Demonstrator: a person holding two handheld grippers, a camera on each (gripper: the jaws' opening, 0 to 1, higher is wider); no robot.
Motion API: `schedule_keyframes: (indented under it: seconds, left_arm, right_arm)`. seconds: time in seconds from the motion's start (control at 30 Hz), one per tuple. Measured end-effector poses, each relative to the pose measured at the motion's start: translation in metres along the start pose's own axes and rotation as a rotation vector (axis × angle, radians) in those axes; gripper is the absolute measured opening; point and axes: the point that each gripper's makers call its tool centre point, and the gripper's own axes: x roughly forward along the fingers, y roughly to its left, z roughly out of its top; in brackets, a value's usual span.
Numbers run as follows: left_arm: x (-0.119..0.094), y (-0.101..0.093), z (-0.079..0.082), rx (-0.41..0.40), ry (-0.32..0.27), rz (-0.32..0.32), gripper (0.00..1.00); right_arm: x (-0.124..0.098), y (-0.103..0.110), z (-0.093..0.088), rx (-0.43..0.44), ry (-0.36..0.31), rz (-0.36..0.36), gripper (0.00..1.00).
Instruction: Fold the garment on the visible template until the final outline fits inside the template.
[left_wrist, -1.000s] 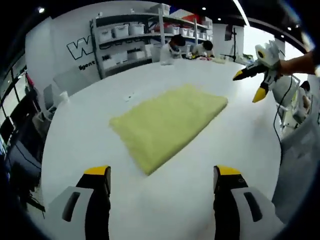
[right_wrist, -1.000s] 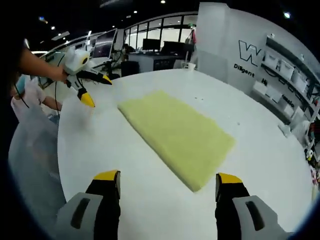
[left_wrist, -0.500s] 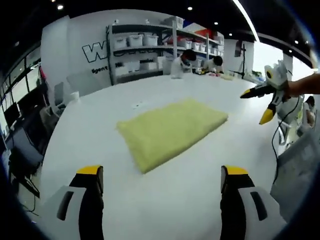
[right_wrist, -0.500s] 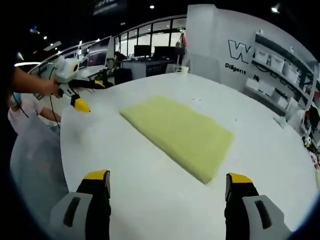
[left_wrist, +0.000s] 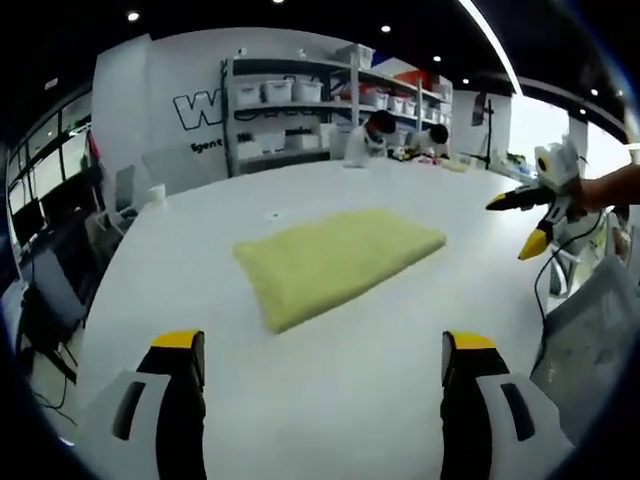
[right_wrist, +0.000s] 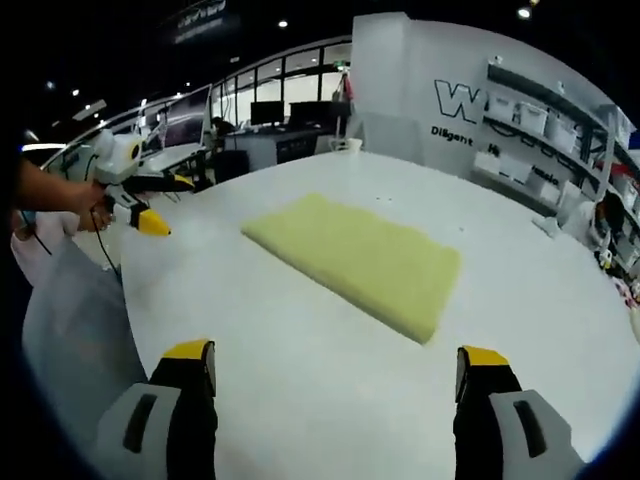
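On the far shelving (left_wrist: 300, 105) in the left gripper view, pale bins (left_wrist: 278, 92) sit in rows; contents cannot be made out. Yellow garment (left_wrist: 338, 258) lies flat mid-surface, folded to a rough rectangle, long axis running from near-left to far-right across the white surface (left_wrist: 330, 380). Nap looks fuzzy, edges soft, near-left corner a little thicker. Left claw (left_wrist: 318, 350) low in frame, yellow-tipped jaws spread wide with nothing between them, well short of the garment. Right claw (left_wrist: 528, 222) enters at the right edge, held by a hand (left_wrist: 600, 190), jaws apart, empty, above the surface and apart from the cloth. Two people (left_wrist: 375, 135) at the far end near the shelving

Right gripper view: same garment (right_wrist: 355, 260) centred on the surface (right_wrist: 330, 390), long axis from far-left to near-right, right-hand end showing a thicker folded edge. Right claw (right_wrist: 335, 362) at the bottom, jaws wide apart, empty, clear of the cloth. Left claw (right_wrist: 160, 203) at the left, gripped by a hand (right_wrist: 85, 205), jaws parted, off the garment. Shelves (right_wrist: 545, 130) with bins at the right; contents unreadable
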Motion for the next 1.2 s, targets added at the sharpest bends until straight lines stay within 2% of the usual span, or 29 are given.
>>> schedule_keyframes:
  seconds: [0.27, 0.43, 0.53, 0.7, 0.8, 0.97, 1.2]
  left_arm:
    - [-0.007, -0.014, -0.001, -0.017, -0.022, -0.006, 0.99]
    - [-0.012, -0.021, 0.0, 0.006, -0.03, 0.001, 0.99]
    - [-0.016, -0.022, 0.002, 0.006, -0.04, 0.015, 0.99]
    - [-0.026, -0.023, 0.002, -0.012, -0.046, 0.04, 0.99]
    - [-0.036, -0.026, -0.002, 0.007, -0.033, 0.057, 0.99]
    - [-0.052, -0.032, -0.006, -0.009, -0.046, 0.078, 0.99]
    - [-0.069, -0.04, -0.019, -0.001, -0.04, 0.11, 0.99]
  right_arm:
    - [-0.012, 0.003, -0.006, 0.045, -0.052, -0.051, 0.99]
    - [-0.018, 0.007, -0.013, 0.058, -0.051, -0.043, 0.99]
    - [-0.021, 0.005, -0.011, 0.085, -0.081, -0.046, 0.99]
    - [-0.028, 0.007, -0.011, 0.083, -0.11, -0.052, 0.99]
    - [-0.03, 0.015, -0.013, 0.08, -0.115, -0.045, 0.99]
    - [-0.037, 0.025, -0.007, 0.034, -0.132, -0.047, 0.99]
    - [-0.042, 0.032, -0.009, 0.051, -0.145, -0.06, 0.98]
